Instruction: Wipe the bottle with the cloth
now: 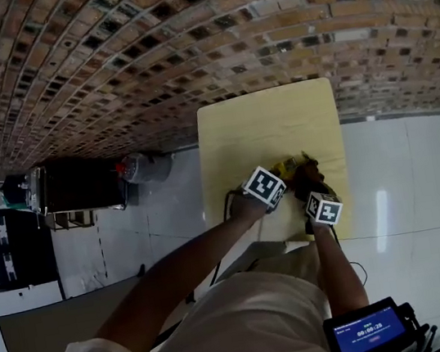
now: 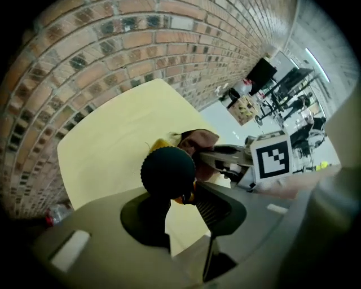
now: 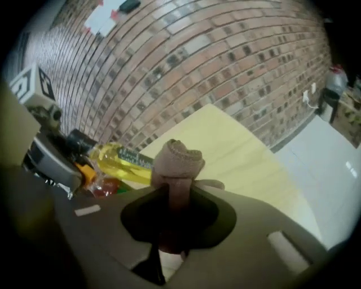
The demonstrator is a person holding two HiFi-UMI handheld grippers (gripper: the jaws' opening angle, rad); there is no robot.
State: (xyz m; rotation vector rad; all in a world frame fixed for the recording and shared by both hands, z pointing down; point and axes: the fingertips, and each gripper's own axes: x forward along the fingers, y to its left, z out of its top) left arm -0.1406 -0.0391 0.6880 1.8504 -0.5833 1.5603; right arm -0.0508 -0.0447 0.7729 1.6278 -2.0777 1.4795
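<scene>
A yellow bottle with a dark label and a black cap lies across in the air over the pale yellow table, near its front edge. My left gripper is shut on the bottle at its cap end; in the right gripper view it shows at the left. My right gripper is shut on a rolled tan cloth, which stands next to the bottle's side. In the head view both grippers meet around the bottle. Whether the cloth touches the bottle I cannot tell.
A brick wall stands right behind the table. White floor lies to both sides. A dark cabinet and a clear jug stand on the left. A black cable hangs off the table's front-left.
</scene>
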